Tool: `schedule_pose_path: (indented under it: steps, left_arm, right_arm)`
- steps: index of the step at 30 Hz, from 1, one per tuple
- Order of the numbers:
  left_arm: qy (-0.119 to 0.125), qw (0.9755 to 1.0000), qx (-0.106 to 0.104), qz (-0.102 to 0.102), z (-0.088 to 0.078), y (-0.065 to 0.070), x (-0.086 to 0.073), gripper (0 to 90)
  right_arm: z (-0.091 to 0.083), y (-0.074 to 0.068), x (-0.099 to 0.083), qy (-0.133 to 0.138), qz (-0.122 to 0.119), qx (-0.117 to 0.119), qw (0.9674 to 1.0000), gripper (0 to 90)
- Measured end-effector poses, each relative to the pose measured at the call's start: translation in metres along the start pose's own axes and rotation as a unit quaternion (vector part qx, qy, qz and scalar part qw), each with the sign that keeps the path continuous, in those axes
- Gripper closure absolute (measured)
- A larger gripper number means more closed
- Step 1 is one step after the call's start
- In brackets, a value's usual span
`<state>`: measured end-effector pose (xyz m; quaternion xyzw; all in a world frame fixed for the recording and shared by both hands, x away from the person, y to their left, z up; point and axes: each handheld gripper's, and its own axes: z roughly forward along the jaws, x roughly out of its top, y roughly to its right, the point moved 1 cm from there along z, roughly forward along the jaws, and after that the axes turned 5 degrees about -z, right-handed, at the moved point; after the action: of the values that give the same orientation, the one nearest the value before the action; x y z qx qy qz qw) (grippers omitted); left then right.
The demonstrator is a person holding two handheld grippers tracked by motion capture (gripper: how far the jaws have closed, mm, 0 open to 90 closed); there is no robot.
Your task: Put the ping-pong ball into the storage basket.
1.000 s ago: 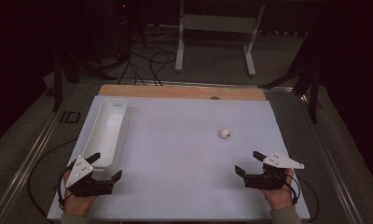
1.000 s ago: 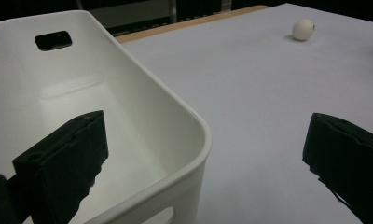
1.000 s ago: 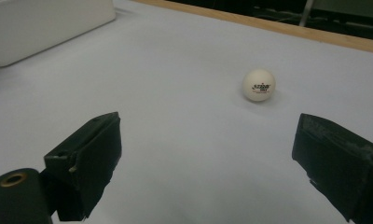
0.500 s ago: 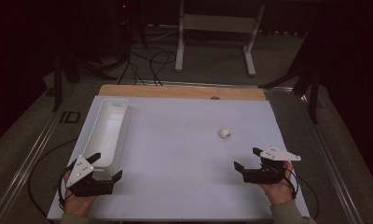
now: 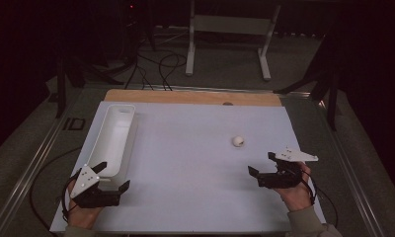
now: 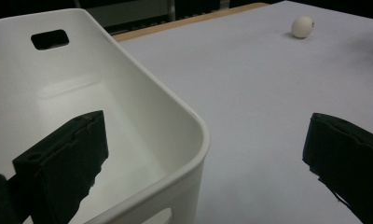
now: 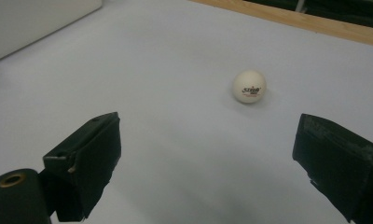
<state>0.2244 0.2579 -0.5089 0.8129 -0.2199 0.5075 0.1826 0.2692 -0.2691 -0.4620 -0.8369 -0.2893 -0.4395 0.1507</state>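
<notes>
The right tongs (image 5: 265,165) stand wide and empty, and over the last second they have lifted and turned toward the table-tennis ball (image 5: 238,141), which I judge to be the start of a reach for it. The ball lies on the white tabletop (image 5: 195,163) just ahead of those tongs, between the lines of their jaws, not yet touched. The left tongs (image 5: 113,176), also wide and empty, have stayed at the near end of the white bin (image 5: 115,136), well apart from the ball.
</notes>
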Motion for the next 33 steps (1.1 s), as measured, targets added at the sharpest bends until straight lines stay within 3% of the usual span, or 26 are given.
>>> schedule_pose_path:
  steps: [13, 33]
  left_arm:
    - [-0.001, 1.0, -0.001, 0.001, 0.0, 0.0, 0.0, 0.5]
    - [-0.001, 1.0, -0.003, 0.001, 0.001, 0.0, 0.0, 0.6]
  right_arm:
    - [0.006, 0.007, 0.013, -0.026, 0.011, -0.003, 0.9996, 7.5]
    - [0.017, 0.009, 0.038, -0.06, -0.013, 0.0, 0.9981, 7.4]
